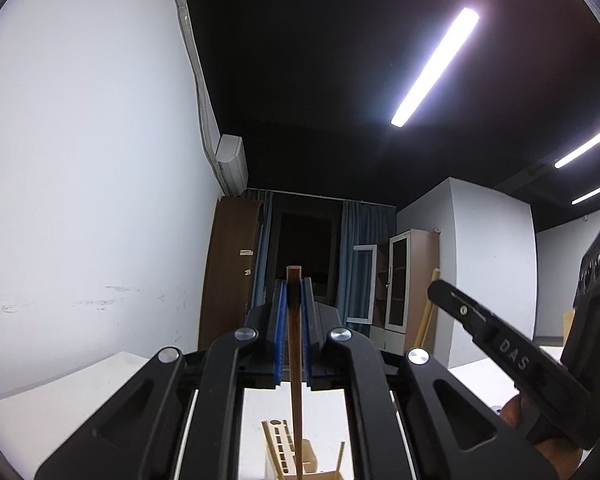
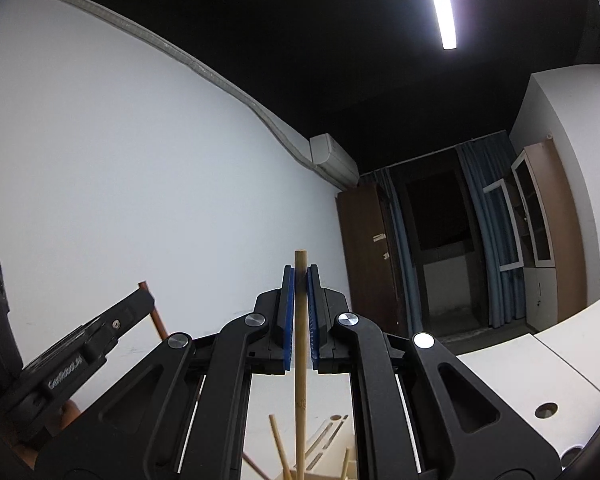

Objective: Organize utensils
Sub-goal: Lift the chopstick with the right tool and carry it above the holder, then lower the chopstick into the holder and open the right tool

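White-walled room, left gripper jaws pinching dark wooden stick, right gripper jaws pinching bamboo stick.

Below the jaws, the dark stick and the pale stick run off the bottom edge, lower ends unseen. The wooden holder beneath is cut off too.
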The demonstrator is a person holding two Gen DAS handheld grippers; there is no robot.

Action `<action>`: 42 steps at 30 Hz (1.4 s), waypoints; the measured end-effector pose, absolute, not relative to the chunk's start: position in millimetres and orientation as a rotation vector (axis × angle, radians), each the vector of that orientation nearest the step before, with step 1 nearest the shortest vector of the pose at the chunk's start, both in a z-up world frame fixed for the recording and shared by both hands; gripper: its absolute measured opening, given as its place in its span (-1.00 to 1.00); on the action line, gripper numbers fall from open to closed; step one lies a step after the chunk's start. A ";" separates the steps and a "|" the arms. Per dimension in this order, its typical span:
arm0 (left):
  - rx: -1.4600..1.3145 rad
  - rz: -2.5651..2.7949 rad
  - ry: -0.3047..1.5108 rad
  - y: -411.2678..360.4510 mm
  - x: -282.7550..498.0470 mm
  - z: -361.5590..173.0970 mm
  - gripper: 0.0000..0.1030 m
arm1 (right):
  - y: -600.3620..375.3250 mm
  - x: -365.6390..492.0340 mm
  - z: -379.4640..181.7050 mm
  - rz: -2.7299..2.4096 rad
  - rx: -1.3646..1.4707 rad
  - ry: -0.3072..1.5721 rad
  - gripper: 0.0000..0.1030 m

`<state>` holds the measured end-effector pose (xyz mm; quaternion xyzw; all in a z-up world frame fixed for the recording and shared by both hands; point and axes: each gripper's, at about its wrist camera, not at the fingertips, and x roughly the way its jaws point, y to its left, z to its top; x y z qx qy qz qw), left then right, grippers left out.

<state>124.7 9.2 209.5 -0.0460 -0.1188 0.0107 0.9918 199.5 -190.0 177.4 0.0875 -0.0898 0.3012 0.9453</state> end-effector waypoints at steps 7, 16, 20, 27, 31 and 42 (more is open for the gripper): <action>-0.090 0.033 -0.184 7.3 149.7 207.6 -0.87 | -174.2 232.6 161.9 0.605 0.150 -0.116 -0.89; -0.110 -0.009 -0.029 13.9 183.9 192.2 -0.87 | -153.4 246.7 138.8 0.605 0.096 -0.003 -0.89; -0.105 -0.012 0.045 16.5 197.0 181.7 -0.87 | -146.9 249.3 130.6 0.607 0.071 0.036 -0.89; -0.112 -0.033 0.099 24.2 209.1 171.0 -0.87 | -144.8 248.4 122.1 0.596 0.038 0.084 -0.89; -0.127 -0.042 0.121 30.6 216.3 168.0 -0.87 | -146.3 252.8 118.8 0.599 0.038 0.119 -0.89; -0.125 -0.061 0.176 27.6 225.8 153.8 -0.87 | -144.5 261.0 115.4 0.590 0.016 0.179 -0.88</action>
